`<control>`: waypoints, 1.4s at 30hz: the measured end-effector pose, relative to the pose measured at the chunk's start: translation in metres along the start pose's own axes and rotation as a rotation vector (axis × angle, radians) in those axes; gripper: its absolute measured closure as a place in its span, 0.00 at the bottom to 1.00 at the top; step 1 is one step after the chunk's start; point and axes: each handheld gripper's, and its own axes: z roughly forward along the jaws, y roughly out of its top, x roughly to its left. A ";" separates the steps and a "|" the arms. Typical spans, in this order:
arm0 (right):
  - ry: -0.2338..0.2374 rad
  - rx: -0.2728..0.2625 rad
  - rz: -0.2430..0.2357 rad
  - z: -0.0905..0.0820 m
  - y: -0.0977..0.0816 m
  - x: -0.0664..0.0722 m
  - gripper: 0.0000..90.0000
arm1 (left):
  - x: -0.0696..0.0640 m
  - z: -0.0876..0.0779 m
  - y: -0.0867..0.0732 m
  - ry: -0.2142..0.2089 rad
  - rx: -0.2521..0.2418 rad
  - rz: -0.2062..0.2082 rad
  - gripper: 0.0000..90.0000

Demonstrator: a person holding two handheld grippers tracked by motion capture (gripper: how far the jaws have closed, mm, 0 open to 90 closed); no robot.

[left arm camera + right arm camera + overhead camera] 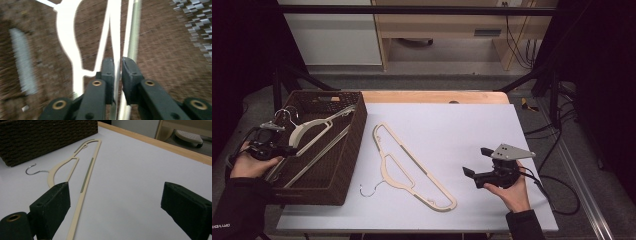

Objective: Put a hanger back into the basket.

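The left gripper view was smeared with motion blur; the white hanger (65,37) ran off its top edge, its bar hidden between the fingers (108,75).

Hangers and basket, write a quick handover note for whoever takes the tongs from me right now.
Left tongs: inside the brown wicker basket, jaws nearly closed around the bar of a white hanger; whether they still clamp it is unclear.
Right tongs: wide open, empty, held above the white table mat.
Done: the white hanger is in the basket.
Left: the cream hanger lies flat on the mat beside the basket, hook toward you. Probably let go of the white one, then bring the cream one over.
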 end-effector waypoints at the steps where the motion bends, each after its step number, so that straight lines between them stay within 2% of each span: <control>1: 0.002 -0.002 -0.002 0.000 0.000 0.000 0.10 | 0.002 0.000 -0.001 0.034 0.011 0.006 0.86; 3: 0.004 0.001 -0.005 0.001 0.001 0.001 0.10 | 0.005 0.000 -0.004 0.058 0.008 -0.009 0.81; 4: 0.005 -0.001 -0.006 0.001 0.001 0.002 0.10 | 0.006 -0.001 -0.006 0.045 -0.002 -0.020 0.82; 6: 0.008 -0.005 -0.010 0.001 0.002 0.002 0.10 | 0.007 -0.006 -0.009 0.053 -0.025 -0.029 0.81; 10: 0.012 -0.007 -0.013 0.002 0.004 0.004 0.10 | 0.003 -0.019 -0.013 0.056 -0.097 -0.025 0.76; 12: 0.016 -0.011 -0.012 0.002 0.005 0.005 0.10 | 0.000 -0.027 -0.013 0.046 -0.153 -0.018 0.72; 14: 0.014 -0.014 -0.013 0.002 0.007 0.006 0.10 | -0.009 -0.037 -0.014 0.037 -0.240 -0.028 0.65; 16: 0.018 -0.018 -0.017 0.002 0.009 0.008 0.10 | -0.015 -0.042 -0.015 0.024 -0.284 -0.024 0.59; 19: 0.025 -0.022 -0.018 0.002 0.011 0.010 0.10 | -0.032 -0.047 -0.014 -0.004 -0.372 -0.018 0.50; 24: 0.029 -0.022 -0.010 0.007 0.014 0.013 0.10 | -0.064 -0.046 -0.011 -0.069 -0.457 0.017 0.36; 28: 0.050 -0.021 -0.007 0.011 0.016 0.017 0.11 | -0.092 -0.044 -0.008 -0.169 -0.531 0.023 0.26; 31: 0.066 -0.024 -0.003 0.014 0.018 0.020 0.11 | -0.110 -0.043 -0.007 -0.227 -0.568 0.040 0.21; 36: 0.085 -0.002 -0.011 0.021 0.020 0.029 0.11 | -0.136 -0.041 -0.009 -0.277 -0.625 0.095 0.13; 39: 0.092 0.015 -0.014 0.027 0.019 0.035 0.11 | -0.148 -0.039 -0.009 -0.273 -0.611 0.129 0.09; 42: 0.098 0.025 -0.001 0.032 0.019 0.037 0.11 | -0.155 -0.036 -0.009 -0.276 -0.613 0.127 0.08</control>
